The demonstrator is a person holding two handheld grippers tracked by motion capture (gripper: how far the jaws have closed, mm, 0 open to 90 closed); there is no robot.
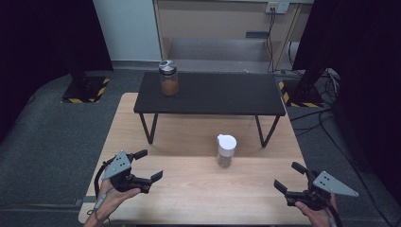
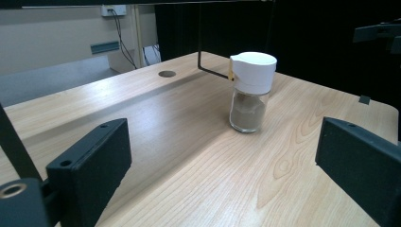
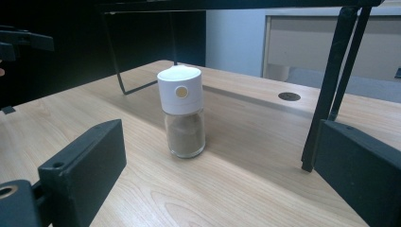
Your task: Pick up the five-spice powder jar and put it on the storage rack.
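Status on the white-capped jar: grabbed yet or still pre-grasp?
Pre-grasp. Nothing looks done: the white-capped jar stands upright on the wooden table, untouched. In hand: left claw and right claw both open, flanking it, apart from it. Left: approach, grasp, move.

black shelf [image 1: 213,94] on wooden table [image 1: 198,189] | metal-lidded jar [image 1: 168,78] upright, shelf's far-left corner | wall socket [image 1: 277,7] behind

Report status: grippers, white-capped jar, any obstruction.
Left gripper open, right gripper open, both empty. White-capped jar upright on table, between them, untouched. Nothing in the way; black shelf sits behind.
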